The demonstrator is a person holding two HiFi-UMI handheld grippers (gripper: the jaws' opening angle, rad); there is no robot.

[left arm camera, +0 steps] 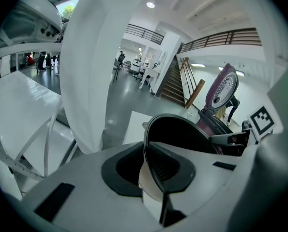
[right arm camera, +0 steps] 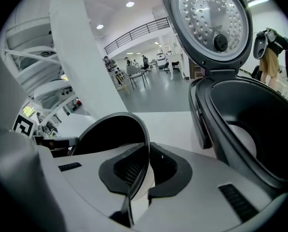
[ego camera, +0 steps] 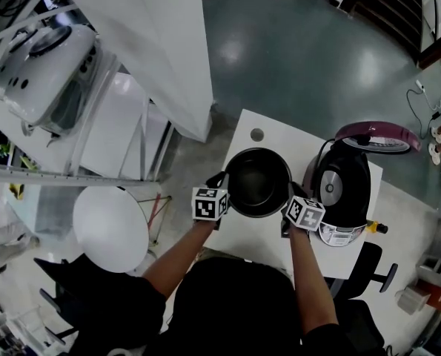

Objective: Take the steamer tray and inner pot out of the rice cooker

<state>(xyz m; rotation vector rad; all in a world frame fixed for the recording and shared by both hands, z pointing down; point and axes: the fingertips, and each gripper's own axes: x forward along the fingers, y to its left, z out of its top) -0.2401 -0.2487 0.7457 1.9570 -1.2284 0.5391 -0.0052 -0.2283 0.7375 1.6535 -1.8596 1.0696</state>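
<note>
The black inner pot [ego camera: 258,182] is out of the rice cooker [ego camera: 342,188] and sits over the white table [ego camera: 259,239], just left of the cooker. My left gripper [ego camera: 221,182] is shut on the pot's left rim. My right gripper [ego camera: 290,199] is shut on its right rim. In the left gripper view the thin rim runs between the jaws of the left gripper [left arm camera: 151,168], with the dark pot [left arm camera: 177,132] beyond. In the right gripper view the right gripper [right arm camera: 143,170] pinches the rim of the pot [right arm camera: 110,132]. The cooker's cavity [right arm camera: 250,115] is open, lid [right arm camera: 209,18] raised. No steamer tray shows.
The cooker's maroon lid [ego camera: 377,136] stands up at the table's right. A small round grommet [ego camera: 257,134] lies at the far table edge. A round white table [ego camera: 110,228] stands left, a white pillar [ego camera: 161,43] beyond, and a black chair base [ego camera: 376,273] at the lower right.
</note>
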